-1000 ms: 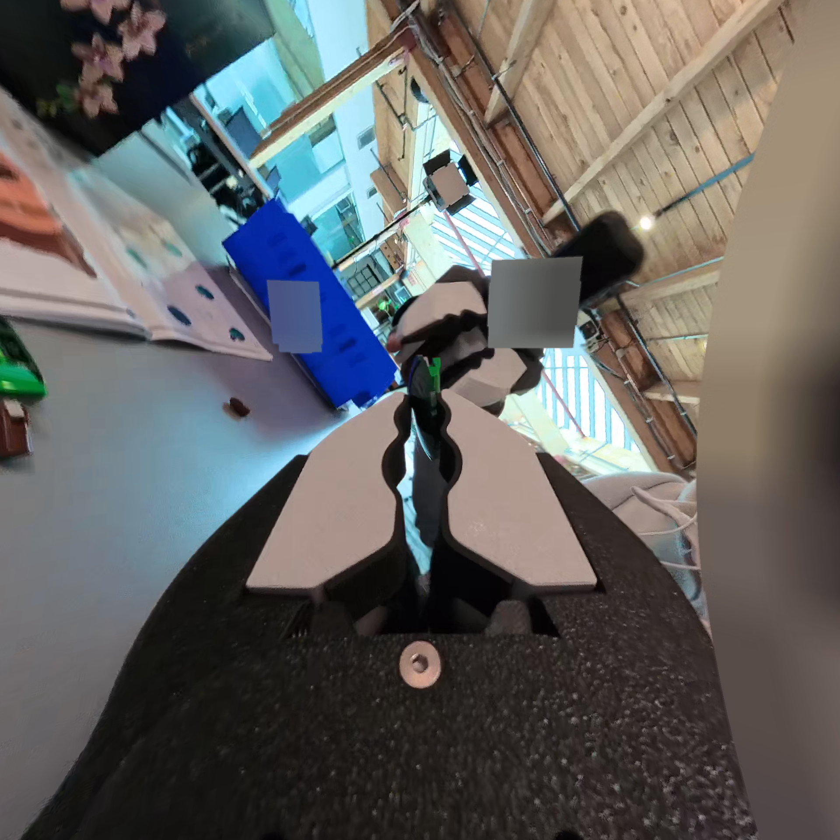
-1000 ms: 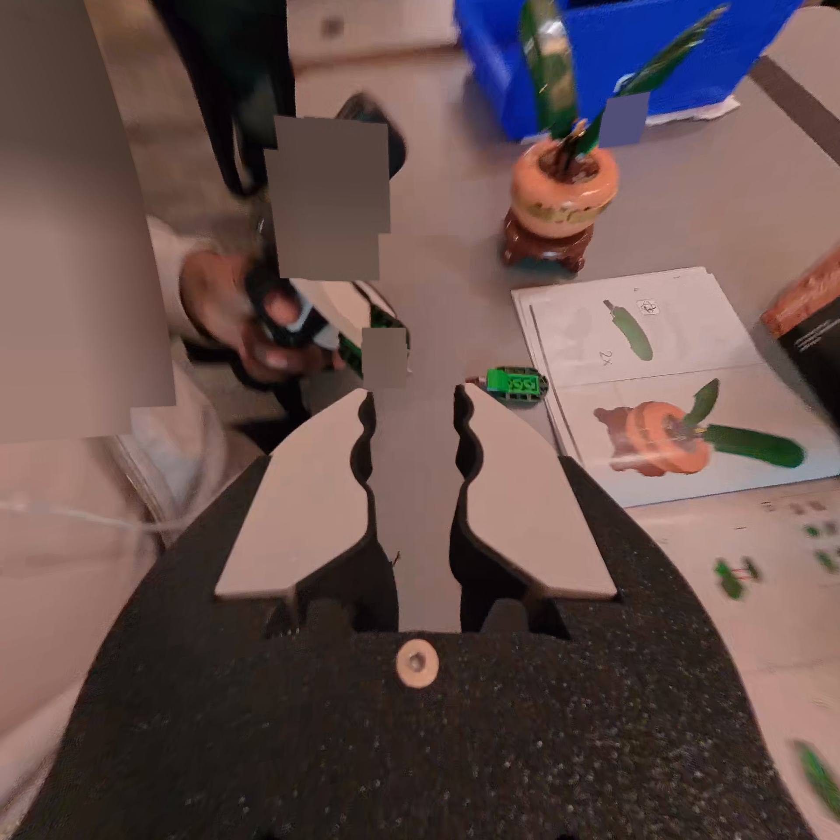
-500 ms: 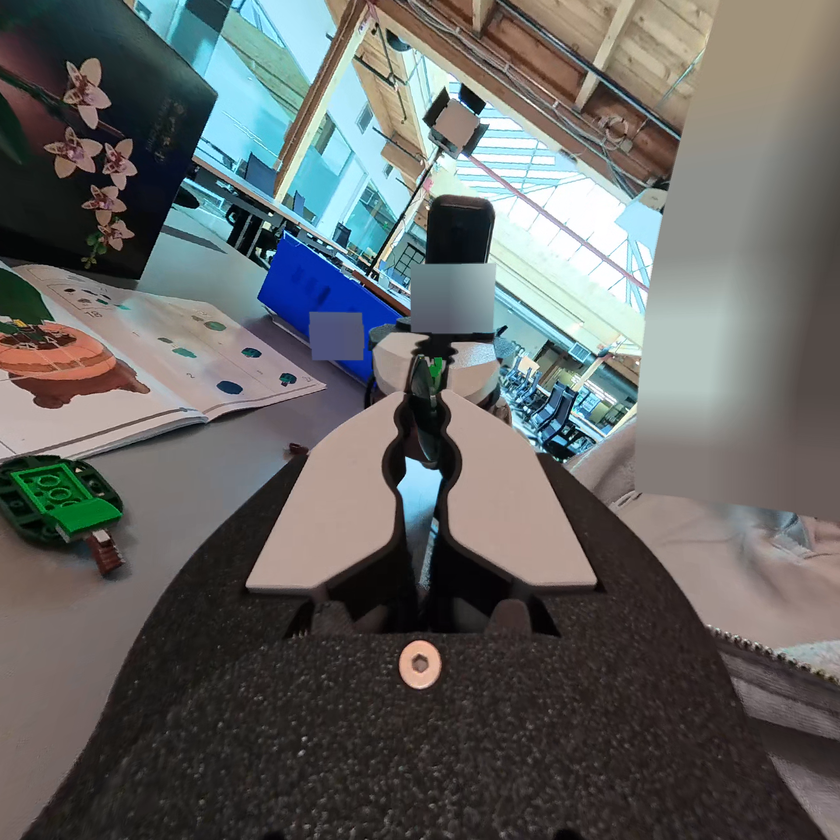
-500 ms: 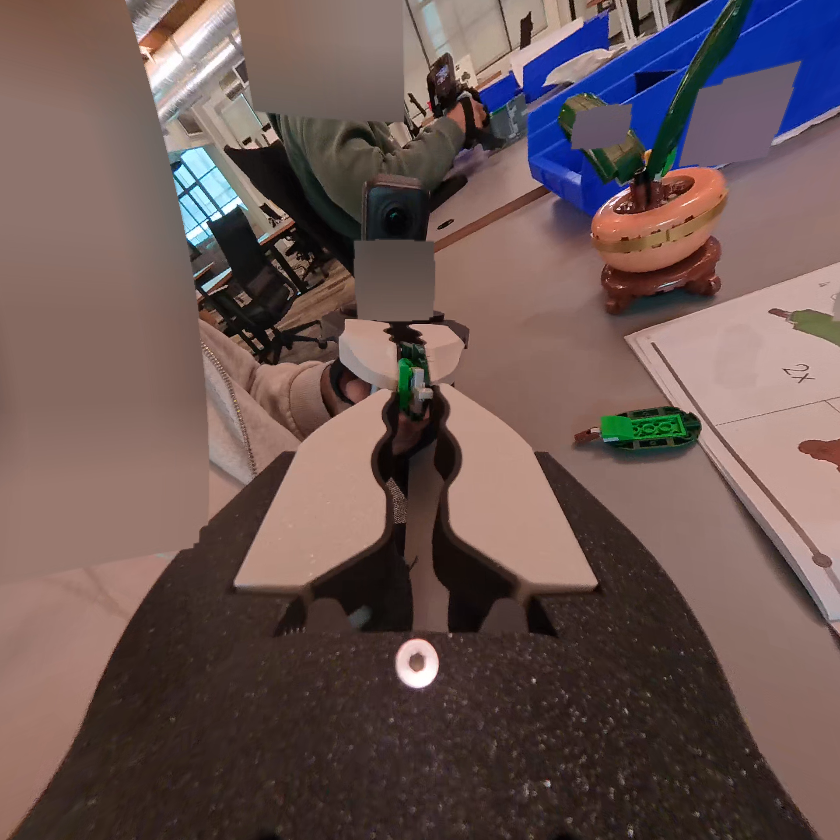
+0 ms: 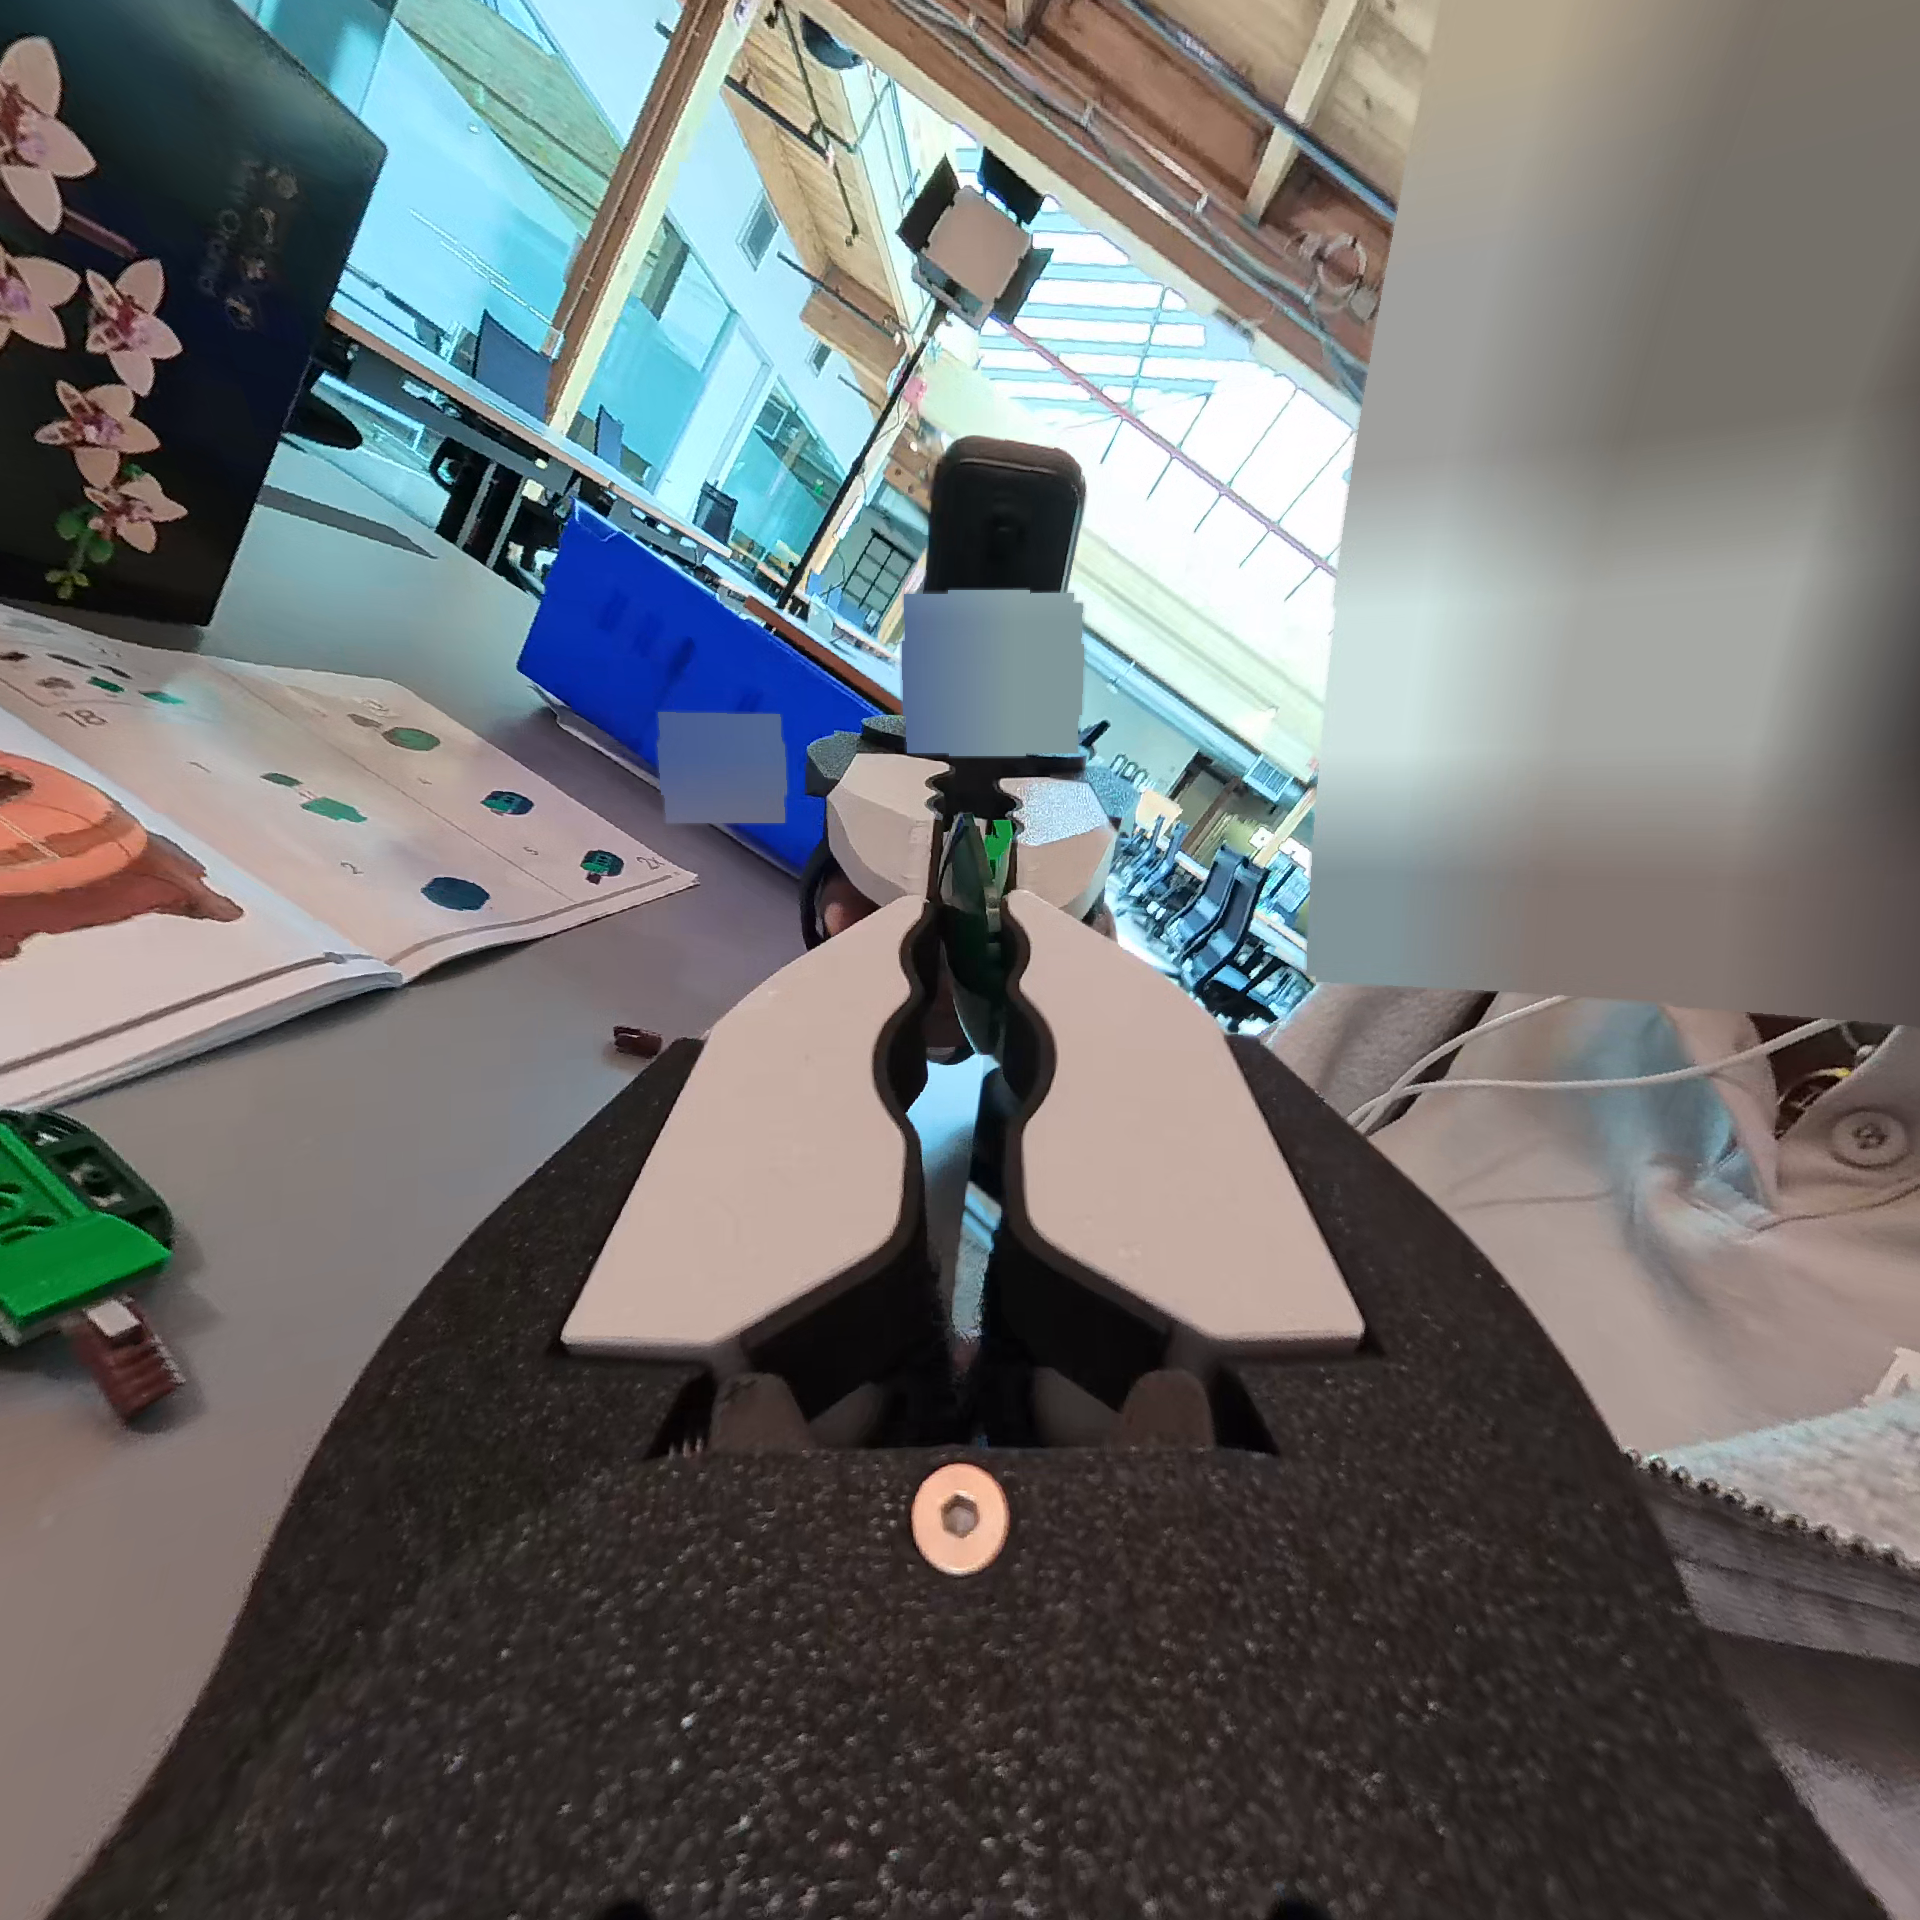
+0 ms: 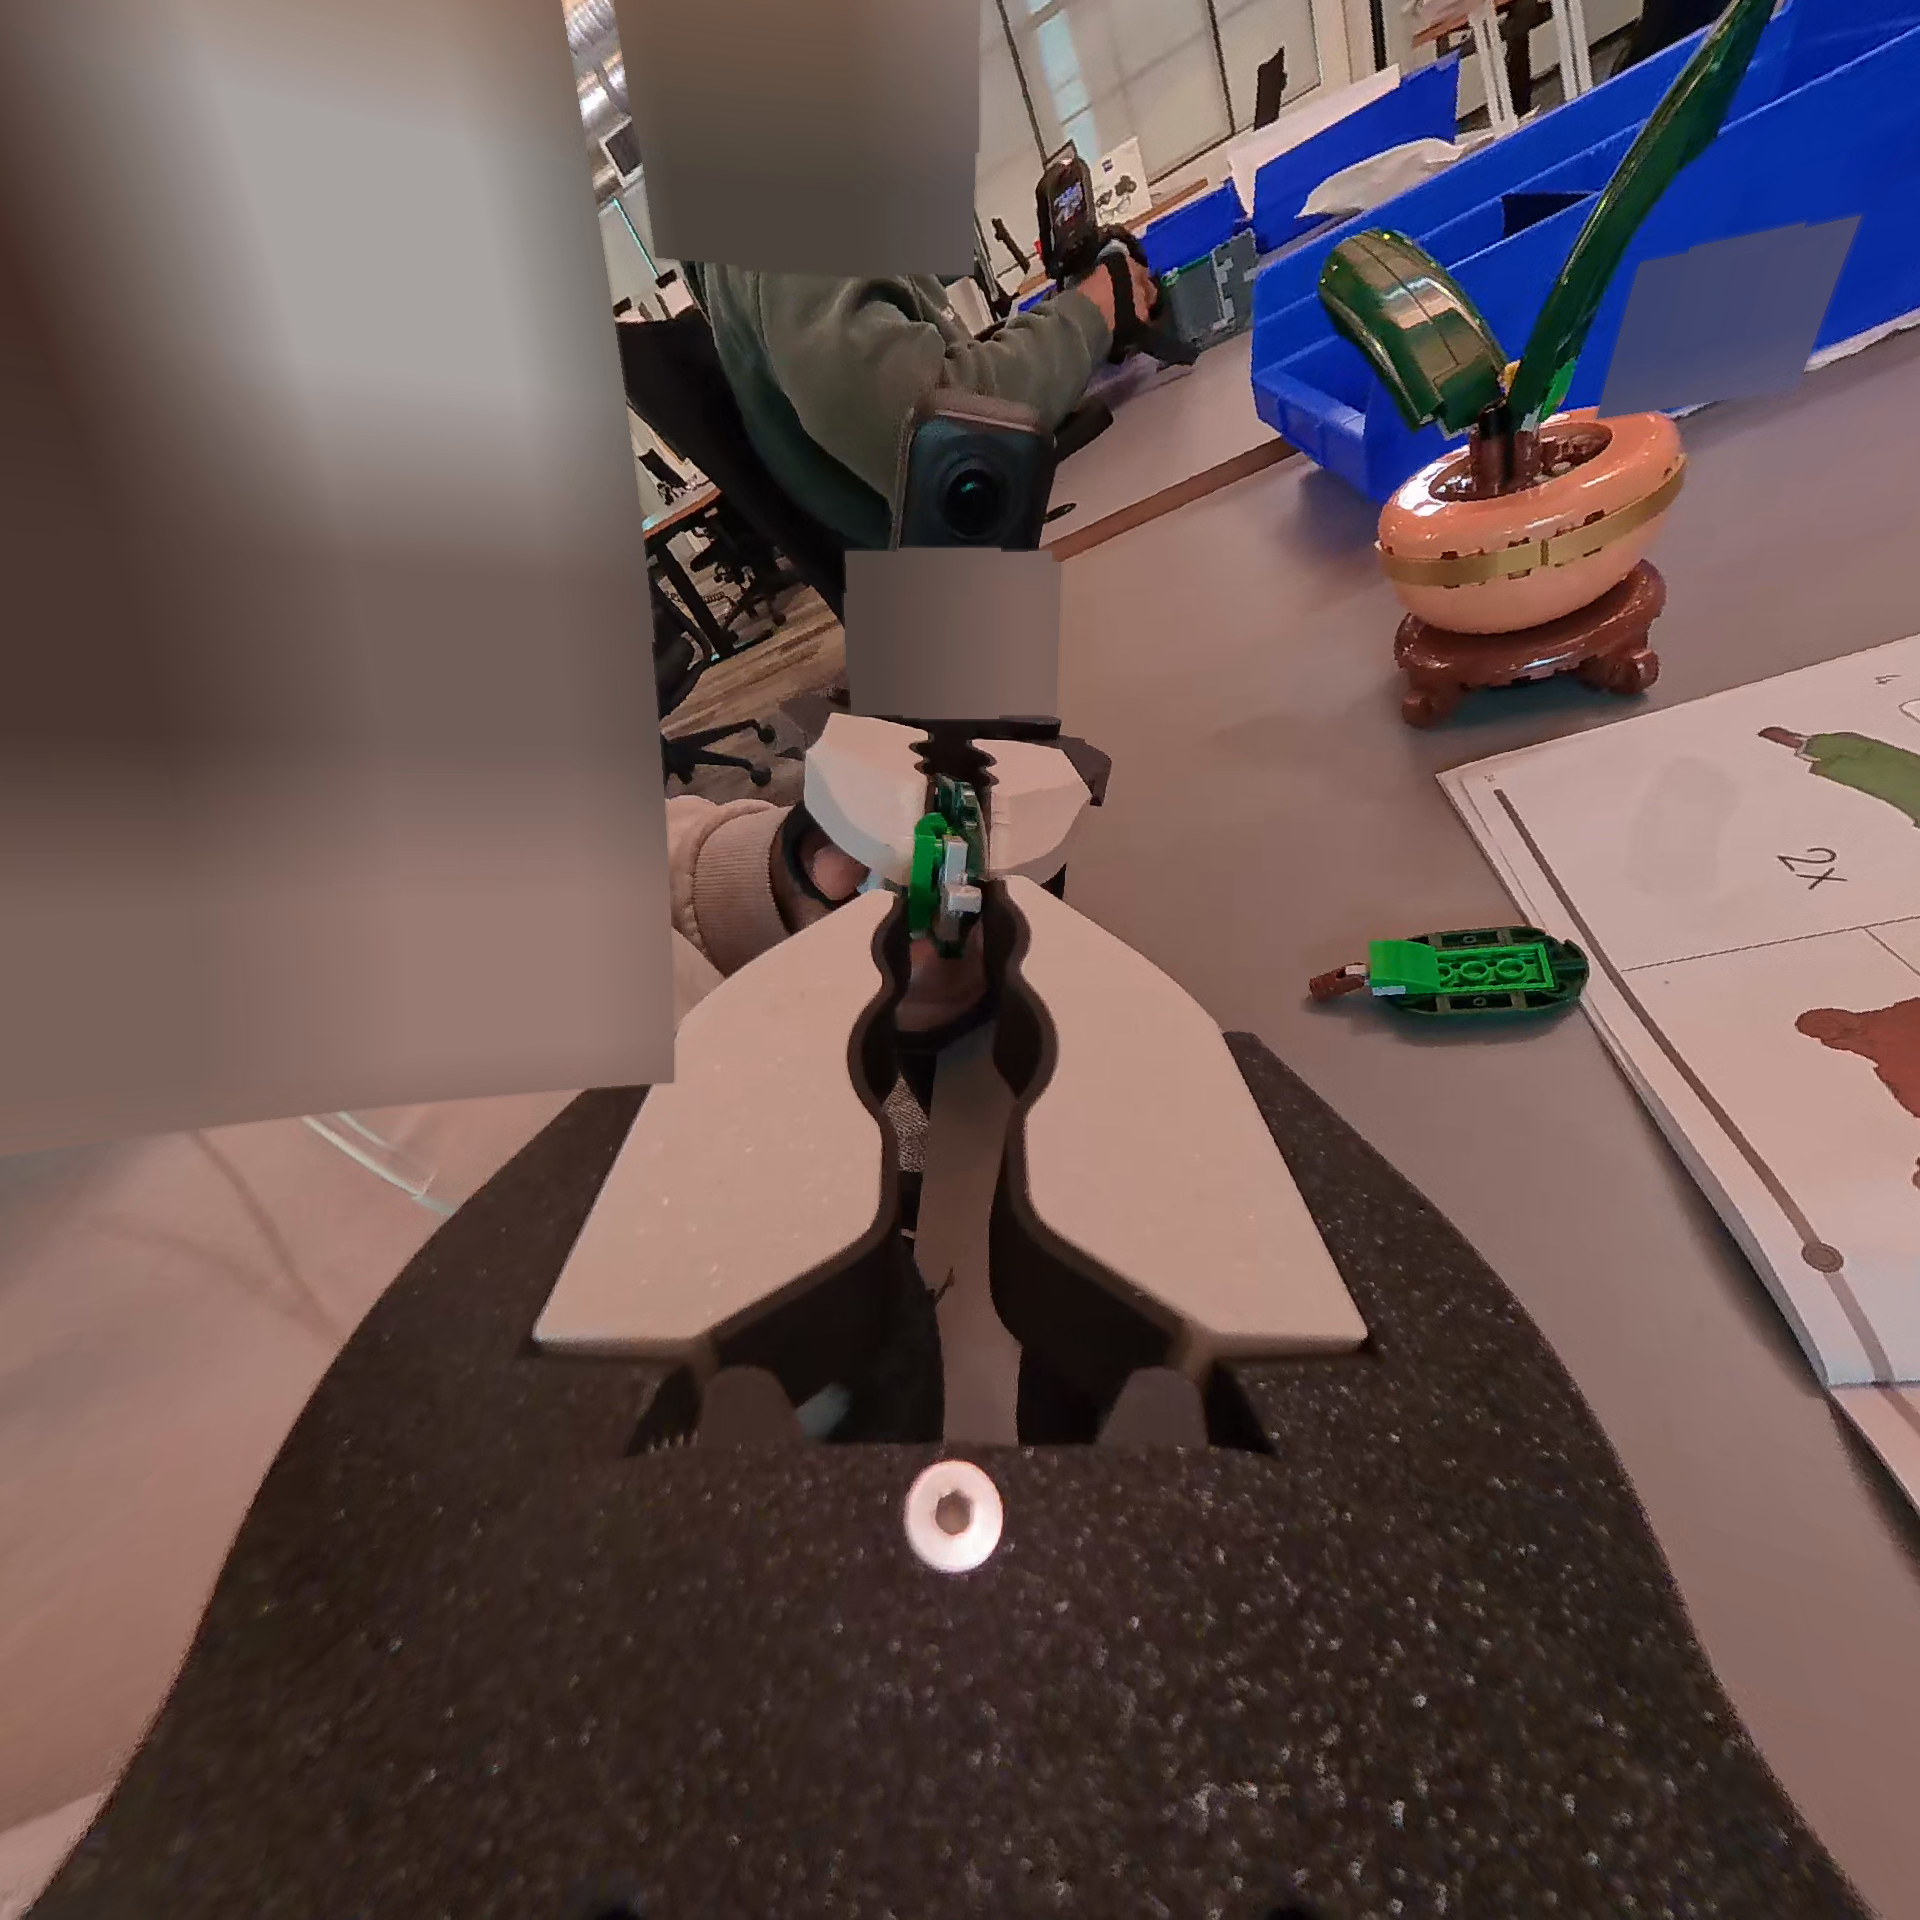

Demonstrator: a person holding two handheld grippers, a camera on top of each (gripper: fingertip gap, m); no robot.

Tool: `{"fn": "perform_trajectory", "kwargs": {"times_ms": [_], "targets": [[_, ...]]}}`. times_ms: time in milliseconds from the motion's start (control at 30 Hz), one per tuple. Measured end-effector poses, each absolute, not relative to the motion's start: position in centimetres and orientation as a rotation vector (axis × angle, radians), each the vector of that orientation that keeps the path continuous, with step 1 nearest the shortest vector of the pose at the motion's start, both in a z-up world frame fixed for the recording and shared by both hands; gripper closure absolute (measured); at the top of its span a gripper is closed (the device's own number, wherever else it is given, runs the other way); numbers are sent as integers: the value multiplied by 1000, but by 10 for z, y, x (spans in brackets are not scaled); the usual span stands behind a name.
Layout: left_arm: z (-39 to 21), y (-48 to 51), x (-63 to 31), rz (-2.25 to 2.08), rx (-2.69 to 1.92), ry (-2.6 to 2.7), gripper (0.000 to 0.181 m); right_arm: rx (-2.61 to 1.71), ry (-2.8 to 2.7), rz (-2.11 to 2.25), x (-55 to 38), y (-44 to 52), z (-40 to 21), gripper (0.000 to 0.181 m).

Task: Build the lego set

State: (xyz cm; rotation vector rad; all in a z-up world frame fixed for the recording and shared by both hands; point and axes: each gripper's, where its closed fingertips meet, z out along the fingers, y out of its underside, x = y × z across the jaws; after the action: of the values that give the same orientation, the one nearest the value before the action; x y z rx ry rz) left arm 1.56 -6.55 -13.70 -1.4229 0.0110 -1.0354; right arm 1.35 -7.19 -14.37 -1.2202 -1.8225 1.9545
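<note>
Grey table point(image 6: 1195, 665); wooden beam ceiling point(image 5: 1091, 94) (skylights beyond); studio light panel point(image 5: 971, 249); office chairs point(image 6: 717, 613).

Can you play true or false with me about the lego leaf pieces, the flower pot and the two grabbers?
1. Both grippers, left gripper and right gripper, meet at one small green leaf piece. True.
2. The peach flower pot lies tipped over. False: it stands upright on its brown base.
3. Another green leaf piece lies on the table beside the instruction booklet. True.
4. The bins are red. False: the bin is blue.
</note>
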Motion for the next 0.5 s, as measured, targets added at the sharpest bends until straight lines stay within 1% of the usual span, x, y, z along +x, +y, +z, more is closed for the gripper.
{"fn": "perform_trajectory", "kwargs": {"times_ms": [33, 100, 133, 233, 300, 367, 467, 500], "targets": [[-138, -65, 16, -1040, -1423, 5, 173, -1222, -1829, 1947, 14, -72, -144, 168], [-139, -65, 16, -1025, -1437, 2, 173, -1228, -1807, 1983, 15, -71, -139, 159], [-140, -65, 15, -1007, -1444, 7, 176, -1247, -1774, 2008, 15, -70, -136, 158], [-138, -66, 14, -1003, -1440, 7, 176, -1305, -1775, 1965, 12, -68, -143, 166], [-141, -64, 13, -1000, -1466, -9, 176, -1307, -1806, 1920, 12, -70, -151, 174], [-153, -59, 7, -956, -1539, -48, 176, -1364, -1813, 1769, 5, -60, -167, 174], [-172, -47, 0, -907, -1698, -96, 176, -1434, -1862, 1635, 4, -43, -187, 169], [-173, -45, -2, -890, -1720, -86, 176, -1429, -1893, 1590, 8, -38, -189, 158]]}}
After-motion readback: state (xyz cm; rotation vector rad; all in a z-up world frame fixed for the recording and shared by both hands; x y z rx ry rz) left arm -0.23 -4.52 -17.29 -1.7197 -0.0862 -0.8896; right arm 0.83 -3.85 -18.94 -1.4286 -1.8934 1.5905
